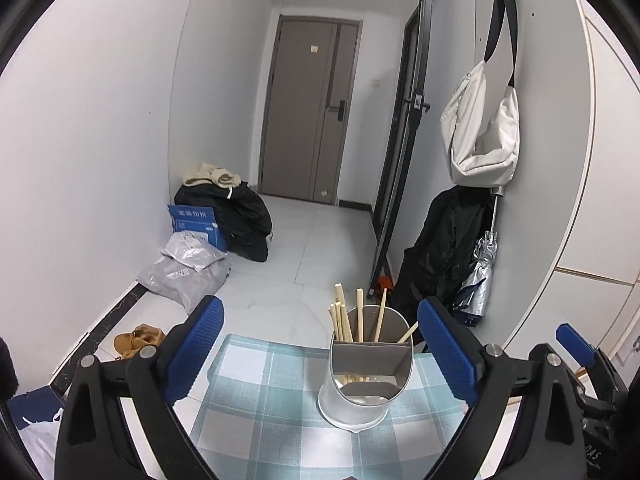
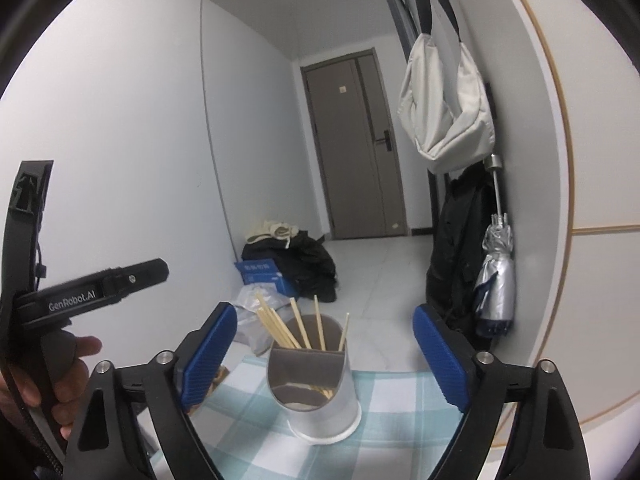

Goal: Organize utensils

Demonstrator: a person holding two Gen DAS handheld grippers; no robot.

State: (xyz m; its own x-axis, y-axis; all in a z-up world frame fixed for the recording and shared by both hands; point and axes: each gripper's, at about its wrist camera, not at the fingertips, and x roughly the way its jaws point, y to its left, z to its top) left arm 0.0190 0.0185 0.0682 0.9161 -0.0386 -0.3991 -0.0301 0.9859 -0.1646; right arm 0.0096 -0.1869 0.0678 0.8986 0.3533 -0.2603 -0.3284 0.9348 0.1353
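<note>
A shiny metal utensil holder [image 1: 366, 384] stands upright on the blue-and-white checked tablecloth [image 1: 260, 408]. Several wooden chopsticks [image 1: 346, 320] lean in its rear compartment; the front compartment looks bare. My left gripper [image 1: 320, 344] is open, its blue pads [image 1: 196, 344] wide apart on either side of the holder and nearer the camera, touching nothing. In the right wrist view the same holder [image 2: 316, 388] and chopsticks [image 2: 296, 326] sit between and beyond the wide-apart blue pads [image 2: 208, 360] of my open right gripper [image 2: 324, 356]. A hand [image 2: 60, 376] holds the left gripper's handle at that view's left edge.
The table ends just beyond the holder, with white tiled floor [image 1: 320, 240] below. Bags, a blue box [image 1: 196, 224] and dark clothes lie by the left wall. A white bag [image 1: 480, 132], dark jacket and folded umbrella [image 1: 480, 272] hang at the right wall. A grey door [image 1: 308, 112] closes the hallway.
</note>
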